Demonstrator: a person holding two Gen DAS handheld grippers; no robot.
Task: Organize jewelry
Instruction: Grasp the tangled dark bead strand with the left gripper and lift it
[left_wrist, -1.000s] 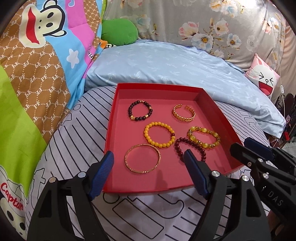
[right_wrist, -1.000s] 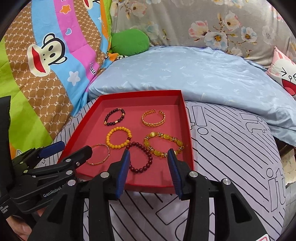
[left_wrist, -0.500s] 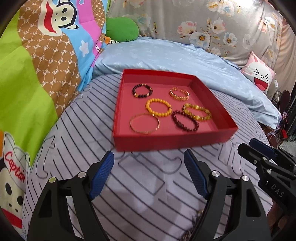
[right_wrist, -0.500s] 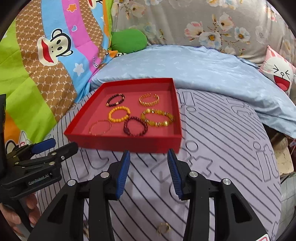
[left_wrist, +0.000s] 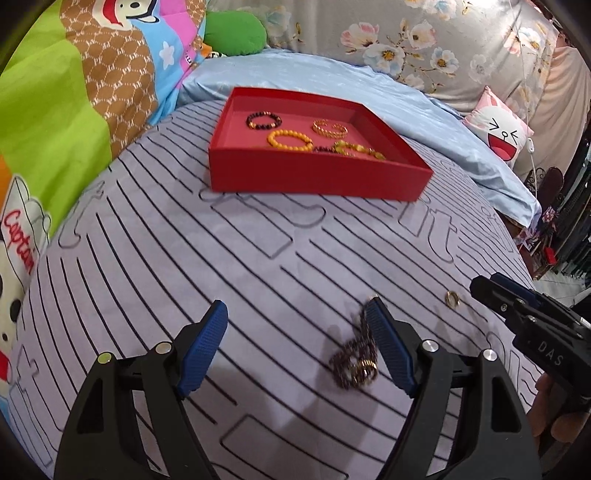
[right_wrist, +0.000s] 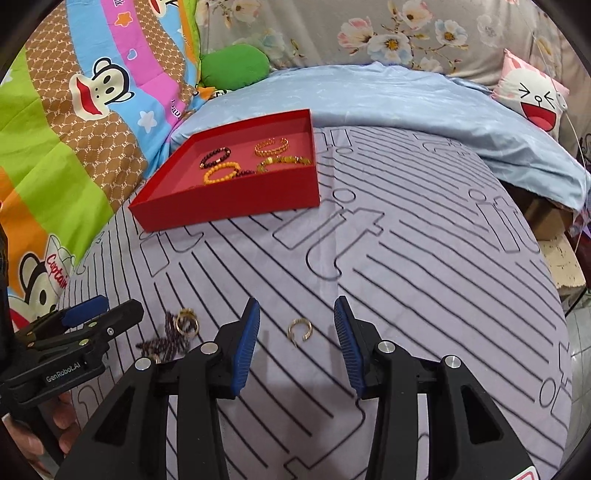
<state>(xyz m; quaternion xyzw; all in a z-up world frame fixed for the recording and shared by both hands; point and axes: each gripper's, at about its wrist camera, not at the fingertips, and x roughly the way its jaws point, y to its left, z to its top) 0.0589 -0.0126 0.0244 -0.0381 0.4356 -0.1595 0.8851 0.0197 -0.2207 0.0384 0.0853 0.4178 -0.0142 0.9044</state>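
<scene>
A red tray holds several bracelets on the striped bedspread, far ahead of both grippers. A dark beaded chain with a gold ring lies on the bedspread by my left gripper's right finger. A small open gold ring lies between the fingers of my right gripper. My left gripper is open and empty. My right gripper is open and empty, low over the bedspread.
A colourful cartoon blanket rises at the left. A blue quilt and floral pillows lie behind the tray. A pink cartoon cushion sits at the right. The bed's edge drops off at the right.
Both grippers have pulled back from the tray toward the near part of the bed. The chain and the loose ring have come into view near the fingers.
</scene>
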